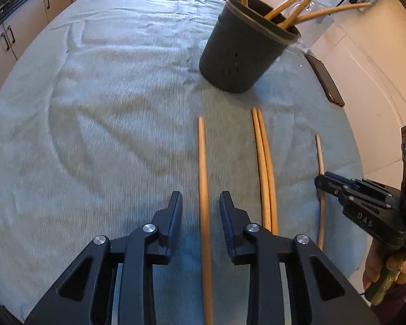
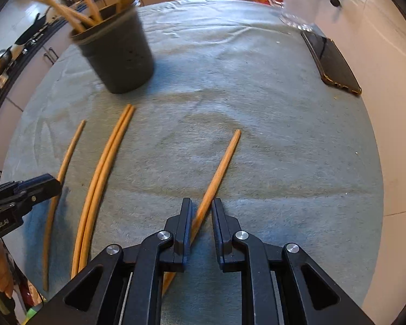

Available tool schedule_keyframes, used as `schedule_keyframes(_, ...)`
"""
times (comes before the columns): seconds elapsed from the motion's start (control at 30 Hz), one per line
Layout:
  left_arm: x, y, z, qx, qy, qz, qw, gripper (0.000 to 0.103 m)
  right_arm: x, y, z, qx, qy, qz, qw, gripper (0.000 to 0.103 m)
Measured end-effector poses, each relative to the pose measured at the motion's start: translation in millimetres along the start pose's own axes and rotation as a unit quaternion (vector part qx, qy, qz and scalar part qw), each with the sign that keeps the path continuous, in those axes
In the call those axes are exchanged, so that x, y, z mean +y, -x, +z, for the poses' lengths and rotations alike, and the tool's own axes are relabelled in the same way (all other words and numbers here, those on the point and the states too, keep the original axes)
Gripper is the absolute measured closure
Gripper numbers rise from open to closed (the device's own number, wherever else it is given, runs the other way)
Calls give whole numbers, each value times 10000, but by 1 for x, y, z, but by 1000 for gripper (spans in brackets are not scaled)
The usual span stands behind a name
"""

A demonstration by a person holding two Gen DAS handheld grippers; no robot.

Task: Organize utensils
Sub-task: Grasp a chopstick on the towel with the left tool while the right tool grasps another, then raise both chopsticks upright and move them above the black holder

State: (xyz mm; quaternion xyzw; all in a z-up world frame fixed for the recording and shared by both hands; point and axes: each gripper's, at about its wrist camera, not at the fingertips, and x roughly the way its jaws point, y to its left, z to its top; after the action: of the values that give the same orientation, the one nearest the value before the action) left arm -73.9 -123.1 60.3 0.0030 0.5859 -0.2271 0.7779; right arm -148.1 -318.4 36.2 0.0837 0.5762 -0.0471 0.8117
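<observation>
Short of the dark holder [image 1: 246,46], four chopsticks lie on the towel-covered surface [image 1: 94,108]. My left tool [image 1: 201,203] is open astride the leftmost chopstick [image 1: 203,178], gripping nothing; next, it should close. Right of the paired chopsticks [image 1: 265,173], my right tool [image 2: 201,211], narrowly open, straddles the last chopstick [image 2: 222,168], unclamped.

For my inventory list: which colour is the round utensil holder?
Dark grey round utensil holder, clearest in the left wrist view.
</observation>
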Motion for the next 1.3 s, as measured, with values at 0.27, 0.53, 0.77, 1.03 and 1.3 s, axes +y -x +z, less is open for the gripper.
schedule_keyframes(0.27, -2, -13, 26, 146, 132, -67, 9998, 76, 10, -12, 36, 185, 24, -243, 9995, 85)
schedule_keyframes(0.53, -4, -11, 21, -201, 98, -200, 9996, 97, 19, -9, 42, -199, 49, -174, 9996, 96)
schedule_keyframes(0.77, -10, 71, 4, -1327, -177, -128, 9909, 97, 10, 56, 22, -1239, -128, 343, 9916, 96)
schedule_keyframes(1.03, -22, 135, -30, -2239, -466, 30, 9735, 97, 14, 131, -3, -2401, -98, 614, 9687, 96)
schedule_keyframes(1.3, -33, 163, -67, -2882, -684, 277, 9547, 97, 26, 159, -25, -2735, 124, 674, 9594, 96)
